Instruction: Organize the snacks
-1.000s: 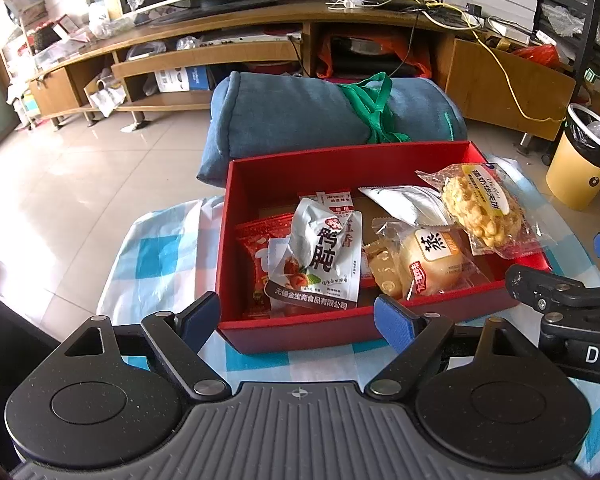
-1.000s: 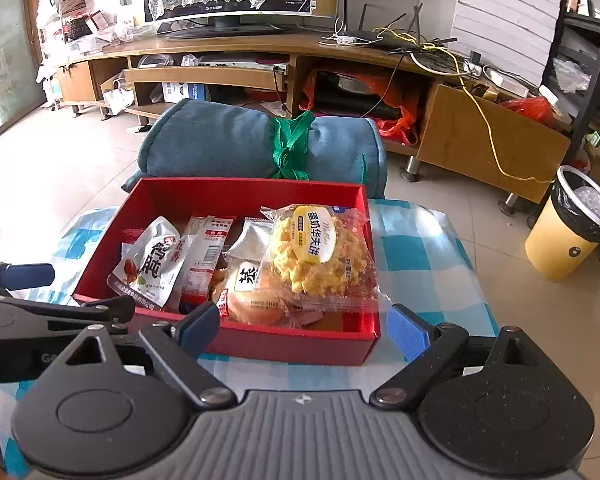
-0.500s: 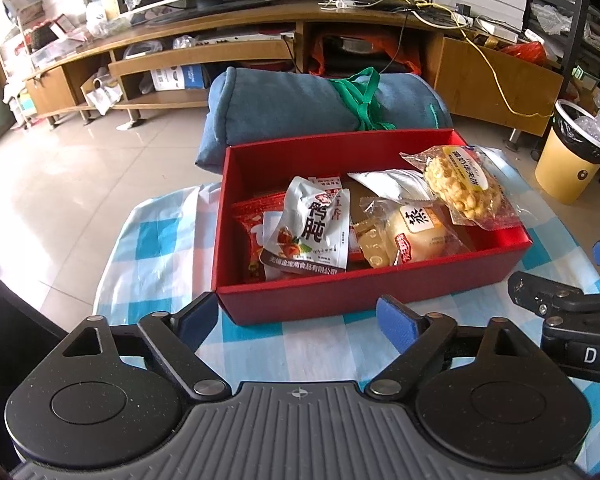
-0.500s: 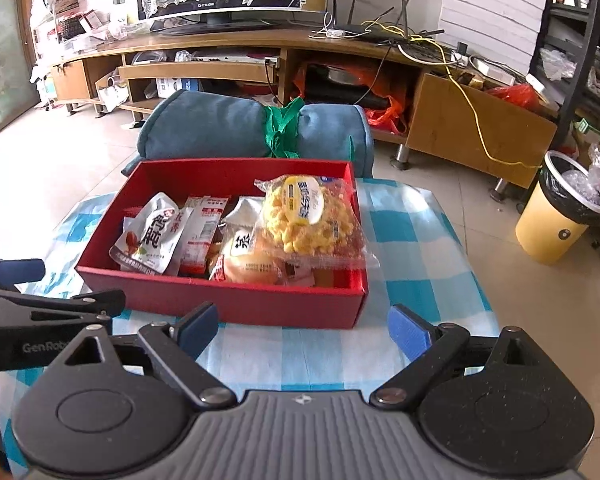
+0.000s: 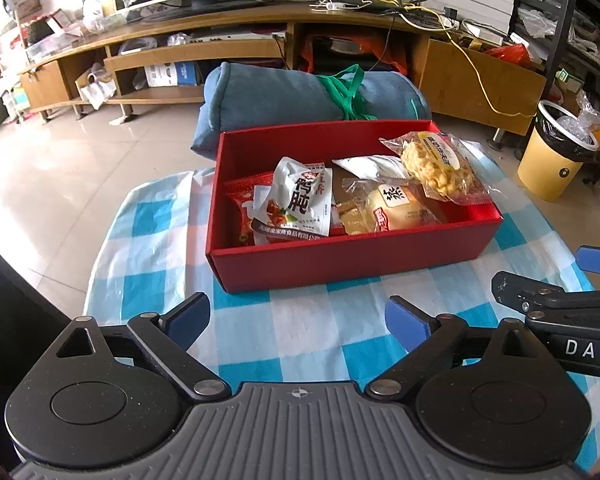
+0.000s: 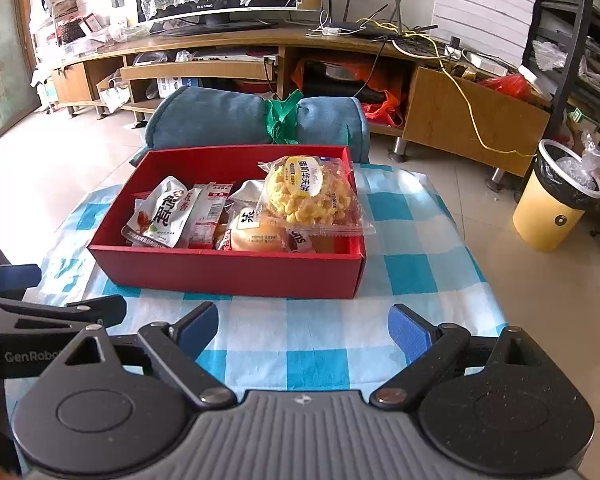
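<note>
white foil snack pouch ahead of the claw in the red cardboard box: big black "鸭肫". clear-wrapped round bun: label "蒸". clear-wrapped yellow puffed cake: label "蛋奶华夫饼". black gripper arm at right edge: "das". black gripper arm at left edge: "genrobo".

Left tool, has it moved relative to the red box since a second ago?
Yes. The left tool has backed away from the red box; checked cloth now shows between them, and its jaws have just been opening, empty.
</note>
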`<state>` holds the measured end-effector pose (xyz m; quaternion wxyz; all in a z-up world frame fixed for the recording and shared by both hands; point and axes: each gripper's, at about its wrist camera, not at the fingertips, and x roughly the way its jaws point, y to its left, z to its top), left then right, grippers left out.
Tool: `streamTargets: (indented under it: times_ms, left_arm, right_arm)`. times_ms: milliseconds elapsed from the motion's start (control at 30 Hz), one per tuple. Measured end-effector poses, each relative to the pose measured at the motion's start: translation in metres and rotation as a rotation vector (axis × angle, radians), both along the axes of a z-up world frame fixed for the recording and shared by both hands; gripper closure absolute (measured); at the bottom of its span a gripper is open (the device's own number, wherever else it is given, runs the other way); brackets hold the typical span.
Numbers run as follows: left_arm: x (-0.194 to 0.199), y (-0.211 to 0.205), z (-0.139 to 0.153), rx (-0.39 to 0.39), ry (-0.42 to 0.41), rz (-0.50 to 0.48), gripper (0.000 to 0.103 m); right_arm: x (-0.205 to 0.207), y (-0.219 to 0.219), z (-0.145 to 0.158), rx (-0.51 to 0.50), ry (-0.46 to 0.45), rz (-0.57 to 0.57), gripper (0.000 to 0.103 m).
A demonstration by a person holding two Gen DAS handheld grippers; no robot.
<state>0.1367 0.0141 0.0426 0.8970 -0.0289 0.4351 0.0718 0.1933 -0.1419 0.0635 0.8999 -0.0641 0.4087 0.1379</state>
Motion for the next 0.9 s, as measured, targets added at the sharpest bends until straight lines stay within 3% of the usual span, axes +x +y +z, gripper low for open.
streamTargets:
  times_ms: [300, 900]
  left_arm:
    - [-0.017, 0.001, -0.001, -0.034, -0.003, -0.004, 0.005]
    - [-0.049, -0.005, -0.005, -0.018, -0.007, -0.018, 0.007]
  right_arm:
    - [-0.017, -0.003, 0.001, 0.007, -0.006, 0.006, 0.015]
    - [-0.048, -0.007, -0.004, 0.004, 0.004, 0.028, 0.015]
